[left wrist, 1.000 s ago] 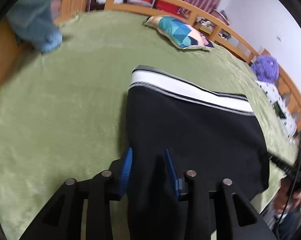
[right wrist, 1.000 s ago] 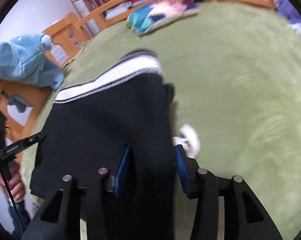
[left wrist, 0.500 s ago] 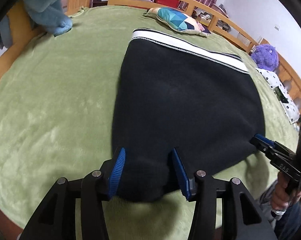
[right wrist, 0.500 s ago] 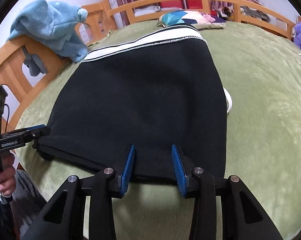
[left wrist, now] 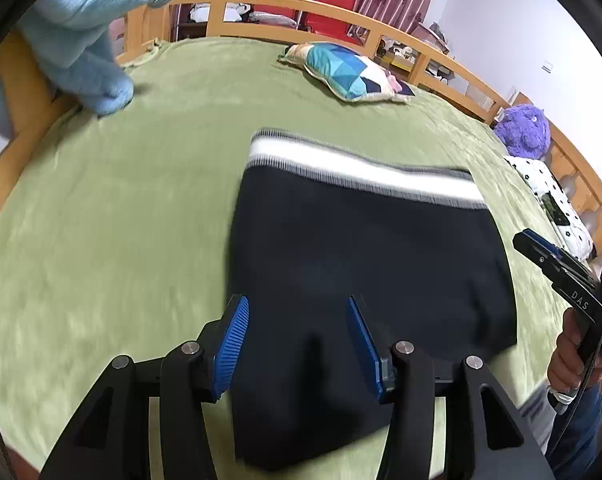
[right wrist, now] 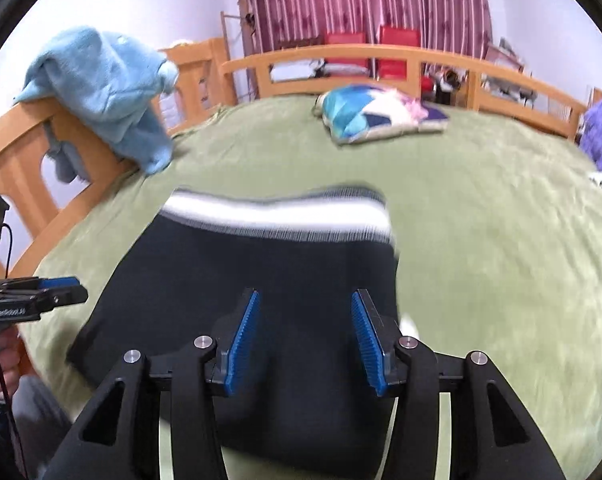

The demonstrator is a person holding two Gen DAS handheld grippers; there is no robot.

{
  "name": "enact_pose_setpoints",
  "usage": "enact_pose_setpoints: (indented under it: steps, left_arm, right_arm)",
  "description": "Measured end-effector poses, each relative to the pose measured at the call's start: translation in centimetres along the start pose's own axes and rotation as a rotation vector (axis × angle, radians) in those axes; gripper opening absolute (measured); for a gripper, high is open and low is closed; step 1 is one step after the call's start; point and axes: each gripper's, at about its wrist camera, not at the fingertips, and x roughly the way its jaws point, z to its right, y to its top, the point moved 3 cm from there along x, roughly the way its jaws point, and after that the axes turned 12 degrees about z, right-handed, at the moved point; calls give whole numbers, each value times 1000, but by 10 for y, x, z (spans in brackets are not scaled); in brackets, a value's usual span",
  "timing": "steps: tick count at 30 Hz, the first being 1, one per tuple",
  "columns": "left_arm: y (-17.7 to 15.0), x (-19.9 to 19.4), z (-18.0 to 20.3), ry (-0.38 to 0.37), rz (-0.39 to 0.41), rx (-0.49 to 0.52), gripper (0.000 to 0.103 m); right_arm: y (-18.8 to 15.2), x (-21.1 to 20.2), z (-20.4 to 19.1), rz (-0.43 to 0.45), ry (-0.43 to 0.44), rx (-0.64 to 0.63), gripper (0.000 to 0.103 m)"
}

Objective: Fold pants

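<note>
The black pants with a white and grey striped waistband lie folded flat on the green bed. My left gripper is open above their near left edge, holding nothing. My right gripper is open above the near right part of the pants, also empty. The right gripper also shows in the left wrist view at the right edge. The left gripper shows in the right wrist view at the left edge.
A multicoloured pillow lies at the far side of the bed. A blue plush hangs over the wooden bed rail at the left. A purple plush sits at the right. A small white object lies by the pants' right edge.
Both grippers have opened and let go of the pants' near edge. They have lifted and drawn back a little, and the pants now lie flat on the bed.
</note>
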Motion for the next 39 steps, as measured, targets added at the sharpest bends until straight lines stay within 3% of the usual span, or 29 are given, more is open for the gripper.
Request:
enact_pose_setpoints:
  steps: [7,10,12,17,23,30,35,39]
  left_arm:
    - [44,63,8,-32,11,-12,50]
    - [44,103,10,-8,-31,-5,50]
    - [41,120,10,-9,-45,-12,50]
    - [37,131,16,5,-7,14,60]
    - [25,116,22,42,-28,47,60]
    - [-30,50,15,64,-26,72,60]
    - [-58,13,2,85,-35,17,61]
    - [-70,-16,4,77,-54,-32,61]
  right_arm:
    - [25,60,8,26,40,5,47]
    - [11,97,16,-25,53,18,48]
    - [-5,120,30,-43,10,14,47]
    - [-5,127,45,-41,-2,75,46]
    - [-10,120,37,-27,-49,31,47]
    - [-35,77,24,-31,-120,-26,56]
    - [-58,28,26,-38,-131,38,59]
    - [-83,-5,35,-137,-145,146,60]
